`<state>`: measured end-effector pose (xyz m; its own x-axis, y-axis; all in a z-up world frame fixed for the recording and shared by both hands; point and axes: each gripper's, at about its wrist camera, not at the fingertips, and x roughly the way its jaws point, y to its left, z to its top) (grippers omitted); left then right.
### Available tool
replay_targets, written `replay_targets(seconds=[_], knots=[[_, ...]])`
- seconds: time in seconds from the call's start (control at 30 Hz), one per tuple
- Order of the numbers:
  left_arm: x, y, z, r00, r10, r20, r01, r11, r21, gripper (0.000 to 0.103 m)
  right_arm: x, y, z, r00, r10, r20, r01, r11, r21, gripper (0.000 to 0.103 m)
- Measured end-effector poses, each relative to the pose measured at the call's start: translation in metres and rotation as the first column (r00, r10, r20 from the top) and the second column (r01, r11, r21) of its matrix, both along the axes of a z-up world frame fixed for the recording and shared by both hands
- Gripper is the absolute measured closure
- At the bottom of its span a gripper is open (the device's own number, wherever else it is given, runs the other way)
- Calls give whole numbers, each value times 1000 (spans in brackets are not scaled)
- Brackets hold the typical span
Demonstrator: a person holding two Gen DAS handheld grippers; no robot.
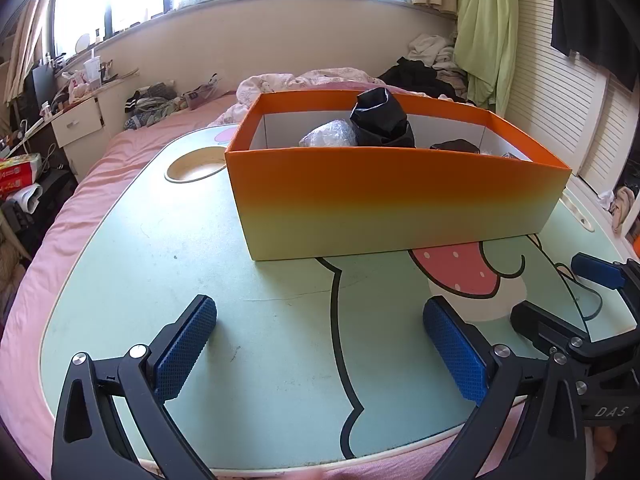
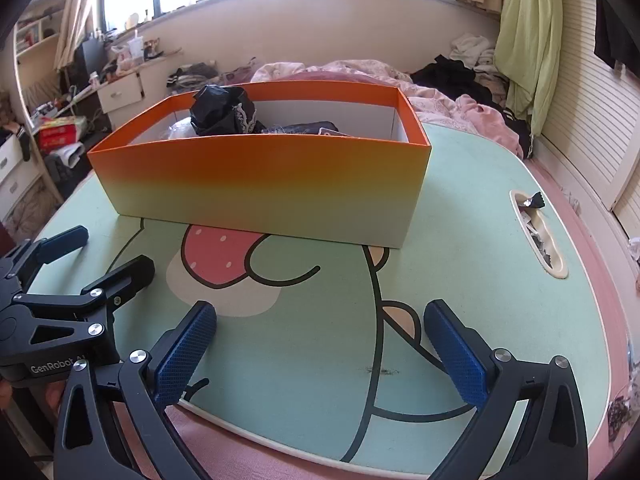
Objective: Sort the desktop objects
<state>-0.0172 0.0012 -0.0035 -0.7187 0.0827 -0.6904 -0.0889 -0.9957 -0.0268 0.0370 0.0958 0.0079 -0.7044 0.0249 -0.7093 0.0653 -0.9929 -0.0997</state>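
An open orange-to-yellow box (image 1: 392, 196) (image 2: 260, 188) stands on the far half of a green cartoon-printed lap table (image 1: 168, 280) (image 2: 480, 280). Inside it I see a crumpled black bag (image 1: 380, 118) (image 2: 222, 110), a clear plastic bundle (image 1: 330, 134) and darker items (image 2: 304, 128), partly hidden by the wall. My left gripper (image 1: 320, 340) (image 2: 116, 248) hovers low over the table's near edge, open, with nothing between its blue pads (image 1: 188, 344). My right gripper (image 2: 320, 340) (image 1: 546, 286) is beside it on the right, also open and holding nothing.
The table rests on a pink bed (image 1: 100, 176). It has a round cup recess (image 1: 194, 166) at the back left and a slot (image 2: 538, 236) holding wrappers on the right. Rumpled bedding and clothes (image 2: 452, 80) lie behind the box; a cluttered nightstand (image 1: 76, 120) stands left.
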Motion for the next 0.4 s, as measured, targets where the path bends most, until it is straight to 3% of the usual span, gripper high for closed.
replay_targets(seconds=[0.4], knots=[[2,2,1,1000,0,4,0,1000,0,0,0,-5,-1,1000,2,3,-2,1000,2,0]])
